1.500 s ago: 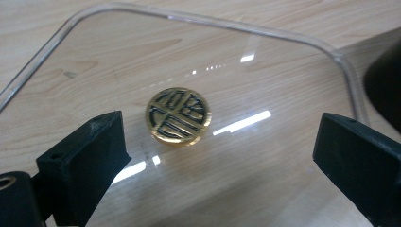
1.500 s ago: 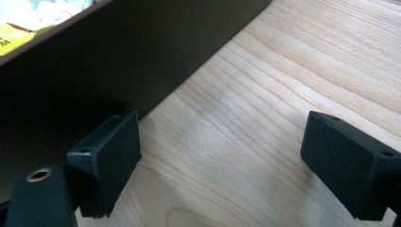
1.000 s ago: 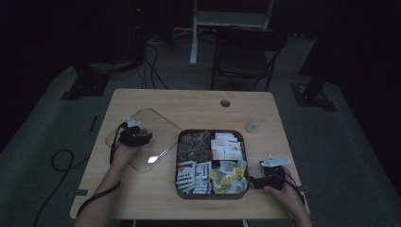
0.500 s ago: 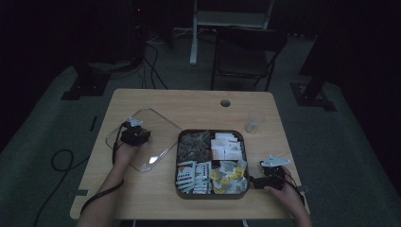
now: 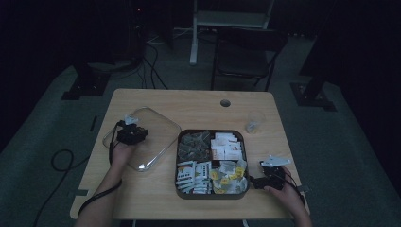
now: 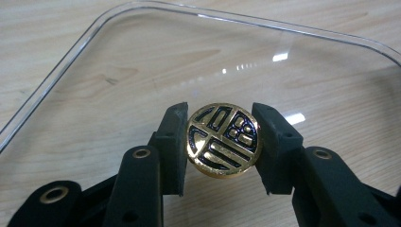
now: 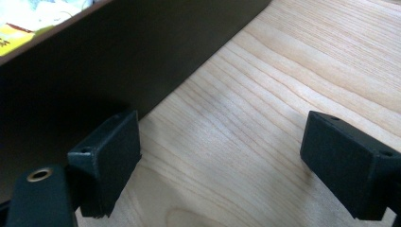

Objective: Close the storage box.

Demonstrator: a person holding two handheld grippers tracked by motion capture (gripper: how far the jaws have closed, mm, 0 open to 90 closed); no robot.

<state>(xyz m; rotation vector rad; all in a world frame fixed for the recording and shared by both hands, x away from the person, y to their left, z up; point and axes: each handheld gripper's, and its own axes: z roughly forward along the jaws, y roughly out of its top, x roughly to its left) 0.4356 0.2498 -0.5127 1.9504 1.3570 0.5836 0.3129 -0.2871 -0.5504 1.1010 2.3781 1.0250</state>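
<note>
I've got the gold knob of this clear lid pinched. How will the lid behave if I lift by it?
The clear lid looks thin and rigid, so it is probably light and should rise in one piece. The left gripper pinches only the round gold knob, whose glossy edge may slip or swivel between the pads. The wide lid may tilt as it comes off the table.

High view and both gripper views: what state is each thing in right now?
Clear lid: off the tray, lying on the table.
Gold knob: clamped between the fingers.
Left gripper: shut on the knob.
Right gripper: open, beside the tray wall.
Compartment tray: uncovered, holding packets.
Small glass: upright.
</note>
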